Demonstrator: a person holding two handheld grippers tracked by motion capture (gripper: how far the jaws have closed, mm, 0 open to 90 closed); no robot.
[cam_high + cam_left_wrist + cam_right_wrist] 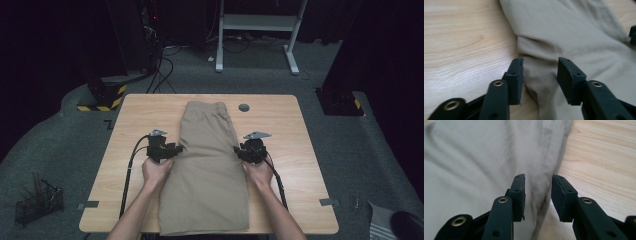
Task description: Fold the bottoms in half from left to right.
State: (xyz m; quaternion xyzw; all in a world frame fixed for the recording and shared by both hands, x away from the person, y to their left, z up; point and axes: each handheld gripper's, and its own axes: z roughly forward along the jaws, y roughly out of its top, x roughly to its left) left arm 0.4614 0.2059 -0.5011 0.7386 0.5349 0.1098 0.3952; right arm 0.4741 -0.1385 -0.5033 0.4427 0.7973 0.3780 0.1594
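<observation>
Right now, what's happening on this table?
A person works on folded khaki shorts lying lengthwise on the wooden table. The left gripper sits at the shorts' left edge, the right gripper at the right edge. Both have their jaws apart, straddling a fold of fabric without pinching it.

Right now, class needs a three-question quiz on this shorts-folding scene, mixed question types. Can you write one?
1. True or false: the khaki shorts lie on the wooden table.
2. Which edge of the shorts is the left claw at? A) left B) right
3. Fill in: the right claw has its jaws ___, straddling the fabric edge.

Key: 1 true; 2 A; 3 open
</observation>
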